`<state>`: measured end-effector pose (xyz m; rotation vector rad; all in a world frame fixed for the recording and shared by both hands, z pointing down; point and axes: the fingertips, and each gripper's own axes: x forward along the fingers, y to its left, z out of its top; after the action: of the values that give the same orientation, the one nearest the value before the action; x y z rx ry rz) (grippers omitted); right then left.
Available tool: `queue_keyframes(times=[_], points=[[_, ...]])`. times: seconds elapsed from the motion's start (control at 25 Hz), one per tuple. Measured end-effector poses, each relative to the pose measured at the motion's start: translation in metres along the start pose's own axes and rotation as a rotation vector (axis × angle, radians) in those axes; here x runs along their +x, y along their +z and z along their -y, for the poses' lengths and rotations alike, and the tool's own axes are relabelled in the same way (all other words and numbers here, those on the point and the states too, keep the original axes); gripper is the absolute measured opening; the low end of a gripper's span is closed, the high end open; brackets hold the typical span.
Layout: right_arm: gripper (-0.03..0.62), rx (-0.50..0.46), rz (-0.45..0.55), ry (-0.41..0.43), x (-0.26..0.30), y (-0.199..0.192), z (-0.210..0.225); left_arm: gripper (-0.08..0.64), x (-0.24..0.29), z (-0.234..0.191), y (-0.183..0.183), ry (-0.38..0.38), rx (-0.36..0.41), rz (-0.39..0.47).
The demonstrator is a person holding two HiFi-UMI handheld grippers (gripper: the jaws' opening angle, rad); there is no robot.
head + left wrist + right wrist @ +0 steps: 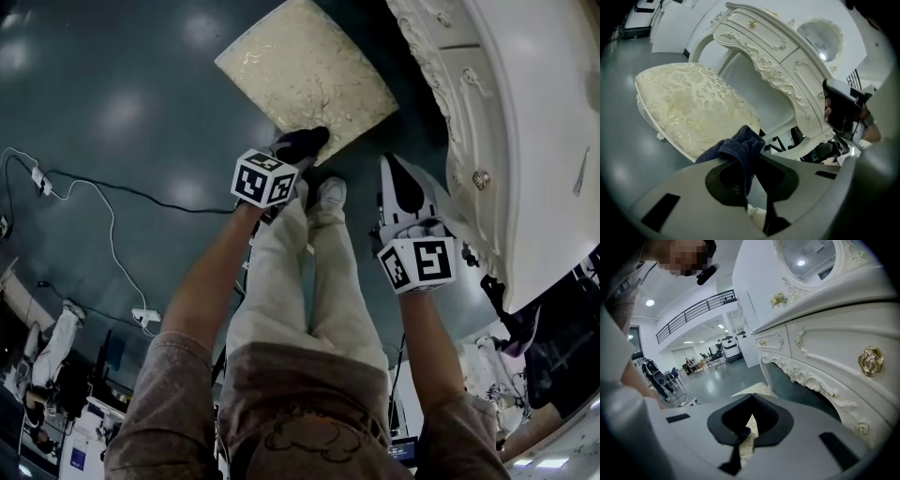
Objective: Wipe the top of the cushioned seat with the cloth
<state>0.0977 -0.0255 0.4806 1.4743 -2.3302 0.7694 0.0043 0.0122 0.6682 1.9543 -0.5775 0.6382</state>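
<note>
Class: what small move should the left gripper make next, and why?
Probably ease the left gripper forward and down so the cloth lands on the cushioned seat: its jaws grip the cloth, which is only at the seat's near edge.

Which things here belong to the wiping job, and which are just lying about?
Job: cloth, seat.
Lying about: dresser, power strip.

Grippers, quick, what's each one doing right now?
Left gripper: closed on the dark blue cloth.
Right gripper: jaws all but closed, holding nothing.
</note>
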Motion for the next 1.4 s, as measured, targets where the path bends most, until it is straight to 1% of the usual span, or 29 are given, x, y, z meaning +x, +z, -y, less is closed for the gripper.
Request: queue_keyframes(times=[0.32,0.4,0.52,0.6,0.72,0.8,0.88,1.0,1.16,1.28,1.4], points=[[0.000,0.003,0.007,-0.014,-0.013,-0.003,0.008,0.061,0.012,0.030,-0.022,-0.047,-0.001,-0.055],[0.000,0.005,0.011,-0.017,-0.016,-0.002,0.008,0.061,0.012,0.039,-0.022,-0.060,-0.015,-0.051],[0.002,0.011,0.019,-0.025,-0.023,0.004,0.008,0.061,0.003,0.055,-0.013,-0.063,-0.025,-0.018],[0.002,0.010,0.027,-0.028,-0.028,0.011,0.007,0.061,-0.010,0.064,0.001,-0.050,-0.014,0.025],[0.002,0.008,0.038,-0.030,-0.037,0.024,0.005,0.061,-0.041,0.076,0.032,-0.005,0.020,0.116],[0.002,0.006,0.048,-0.028,-0.045,0.038,0.001,0.061,-0.069,0.085,0.054,0.033,0.049,0.179],[0.002,0.007,0.063,-0.025,-0.054,0.056,-0.004,0.061,-0.100,0.096,0.077,0.073,0.097,0.238],[0.002,-0.004,0.103,-0.021,-0.070,0.096,-0.011,0.061,-0.152,0.121,0.119,0.118,0.183,0.326],[0.002,-0.005,0.154,-0.015,-0.102,0.150,-0.026,0.061,-0.220,0.169,0.161,0.150,0.246,0.417],[0.002,-0.006,0.208,-0.002,-0.119,0.188,-0.039,0.061,-0.263,0.203,0.192,0.158,0.294,0.488],[0.002,-0.021,0.245,0.029,-0.137,0.221,-0.054,0.061,-0.298,0.243,0.216,0.148,0.343,0.548]])
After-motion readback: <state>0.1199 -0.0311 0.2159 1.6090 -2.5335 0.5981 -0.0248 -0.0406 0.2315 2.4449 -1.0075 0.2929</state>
